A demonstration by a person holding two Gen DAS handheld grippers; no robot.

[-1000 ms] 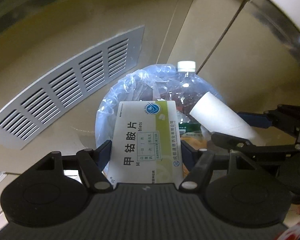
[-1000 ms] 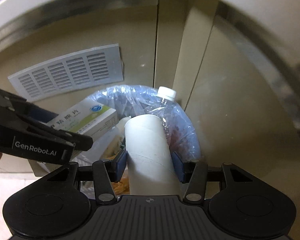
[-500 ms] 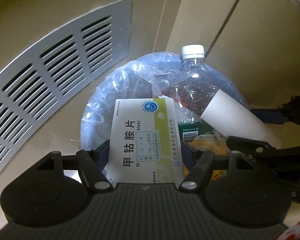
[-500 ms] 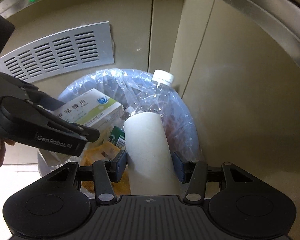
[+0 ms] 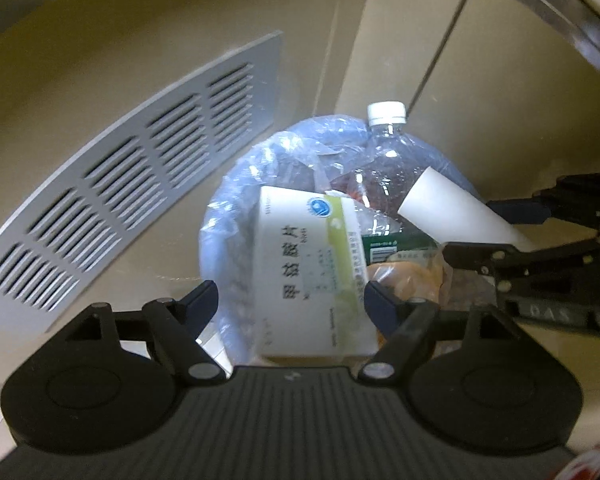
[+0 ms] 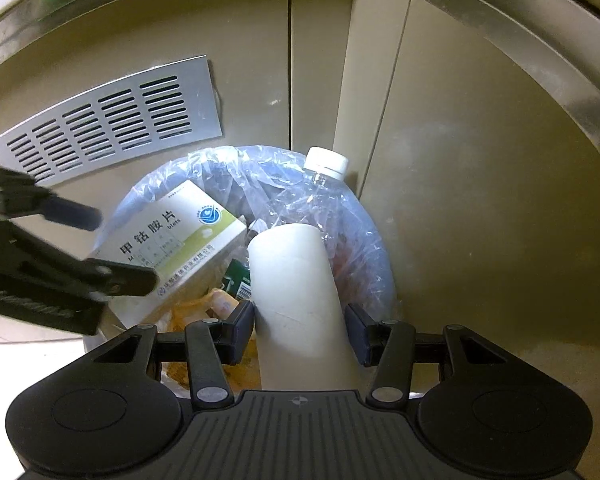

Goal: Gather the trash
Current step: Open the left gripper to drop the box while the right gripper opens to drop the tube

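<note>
Left claw [image 5: 290,300]: jaws have just been opening. The white-and-green cardboard medicine box [image 5: 314,276] is between them but no longer clamped; a clear gap is seen at the left pad, and the right pad stands just beside the box edge, contact there cannot be told. The box has tipped and is blurred, where half a second ago it sat square and sharp in the grip. Judged as released, dropping into the bin just beyond the claw tips. Box item counted as near done.

Right claw [image 6: 300,330]: held at a middling width on the off-white cardboard tube [image 6: 296,288], both pads against its sides, unchanged from the earlier frames. The tube is pointed forward and down over the bin mouth. Release is judged to be the next step.

Just past both claws: round bin lined with a clear bluish plastic bag [image 6: 364,248], already fairly full. Inside, orange wrapper scraps and a green-labelled pack are seen under the box. Box face: black Chinese print, round blue logo, corners intact.

Farther in: crushed clear plastic bottle with white cap [image 6: 326,164], leaning on the far rim.

Beyond the bin: grey slotted vent grille [image 5: 132,184] on a beige panel.
</note>
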